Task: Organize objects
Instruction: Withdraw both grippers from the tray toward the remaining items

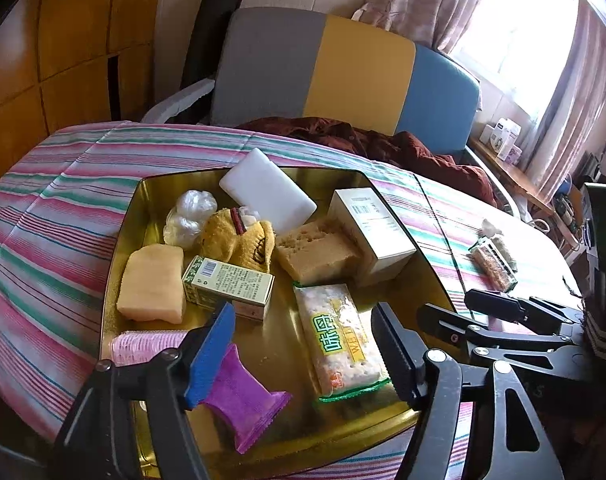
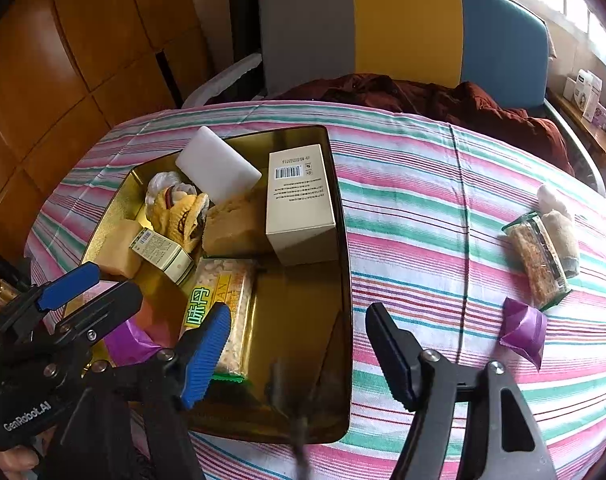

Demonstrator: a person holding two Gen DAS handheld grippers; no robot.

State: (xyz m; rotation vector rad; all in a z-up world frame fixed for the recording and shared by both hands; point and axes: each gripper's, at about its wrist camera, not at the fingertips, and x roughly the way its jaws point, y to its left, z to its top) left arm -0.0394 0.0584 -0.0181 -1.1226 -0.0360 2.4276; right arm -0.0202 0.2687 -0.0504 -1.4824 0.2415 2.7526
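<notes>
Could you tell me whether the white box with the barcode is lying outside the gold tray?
No, the white box stands inside the gold tray, against its right wall.

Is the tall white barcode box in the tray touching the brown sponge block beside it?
Touching. In the left wrist view the white barcode box stands pressed against the side of the brown sponge block, no tray floor showing between them.
</notes>
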